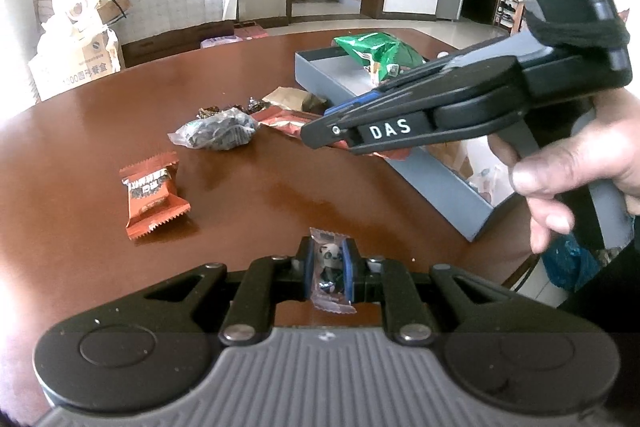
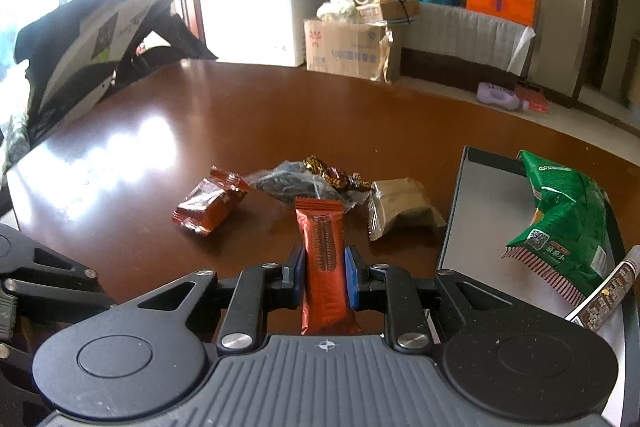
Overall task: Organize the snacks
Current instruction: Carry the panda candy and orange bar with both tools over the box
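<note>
Both jaws are clamped: the left gripper (image 1: pixel 327 263) holds a panda candy (image 1: pixel 330 269), the right gripper (image 2: pixel 323 273) a red bar (image 2: pixel 323 259), above a brown bench (image 2: pixel 248 115) in a cluttered room. Beside loose snacks, the grey tray (image 2: pixel 460 203) holds a green bag (image 2: pixel 560 219).

The right gripper (image 1: pixel 320 135) is blocking most of the gray tray (image 1: pixel 436 183), and the brown stick packet (image 2: pixel 608 293) is getting cut off at the right edge.
</note>
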Demonstrator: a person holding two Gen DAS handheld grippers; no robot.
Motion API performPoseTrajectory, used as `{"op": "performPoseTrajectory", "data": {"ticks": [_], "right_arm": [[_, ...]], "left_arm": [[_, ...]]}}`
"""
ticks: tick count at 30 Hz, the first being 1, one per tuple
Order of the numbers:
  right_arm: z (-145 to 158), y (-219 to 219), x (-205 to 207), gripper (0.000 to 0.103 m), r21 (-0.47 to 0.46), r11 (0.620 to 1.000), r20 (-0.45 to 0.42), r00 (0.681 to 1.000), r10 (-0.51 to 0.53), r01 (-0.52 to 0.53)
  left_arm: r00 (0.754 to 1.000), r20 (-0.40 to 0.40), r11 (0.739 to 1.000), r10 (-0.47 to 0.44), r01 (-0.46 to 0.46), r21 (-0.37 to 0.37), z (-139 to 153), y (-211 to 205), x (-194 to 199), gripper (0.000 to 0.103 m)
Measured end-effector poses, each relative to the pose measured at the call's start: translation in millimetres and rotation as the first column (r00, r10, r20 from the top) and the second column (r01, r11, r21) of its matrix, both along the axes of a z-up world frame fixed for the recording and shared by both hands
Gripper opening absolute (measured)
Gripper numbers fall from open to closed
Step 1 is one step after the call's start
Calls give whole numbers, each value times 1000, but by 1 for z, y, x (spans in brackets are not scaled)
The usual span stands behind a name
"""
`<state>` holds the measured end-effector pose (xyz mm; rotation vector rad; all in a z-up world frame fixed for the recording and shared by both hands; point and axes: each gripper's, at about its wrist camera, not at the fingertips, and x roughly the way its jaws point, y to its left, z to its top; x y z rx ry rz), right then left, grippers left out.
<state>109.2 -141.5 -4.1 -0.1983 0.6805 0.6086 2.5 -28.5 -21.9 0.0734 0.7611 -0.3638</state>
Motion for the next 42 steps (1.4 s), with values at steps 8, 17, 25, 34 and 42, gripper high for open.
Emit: {"op": "performPoseTrajectory", "data": {"ticks": [8, 17, 25, 34, 42], "right_arm": [[8, -8, -2, 22, 25, 999, 23, 999, -23, 22], [14, -19, -1, 22, 48, 998, 35, 998, -53, 51], [16, -27, -1, 22, 63, 996, 40, 997, -68, 65], [22, -42, -1, 22, 88, 991, 52, 993, -105, 100], [27, -61, -3, 22, 112, 984, 65, 987, -148, 140]], "left_arm": [[1000, 30, 1000, 9, -8, -17, 10, -3, 3, 11], [998, 61, 1000, -4, 5, -20, 20, -15, 6, 11], [998, 68, 1000, -9, 11, -25, 25, -21, 8, 11], [996, 89, 999, -18, 21, -35, 31, -33, 13, 11], [994, 105, 999, -20, 25, -41, 35, -43, 20, 11]]}}
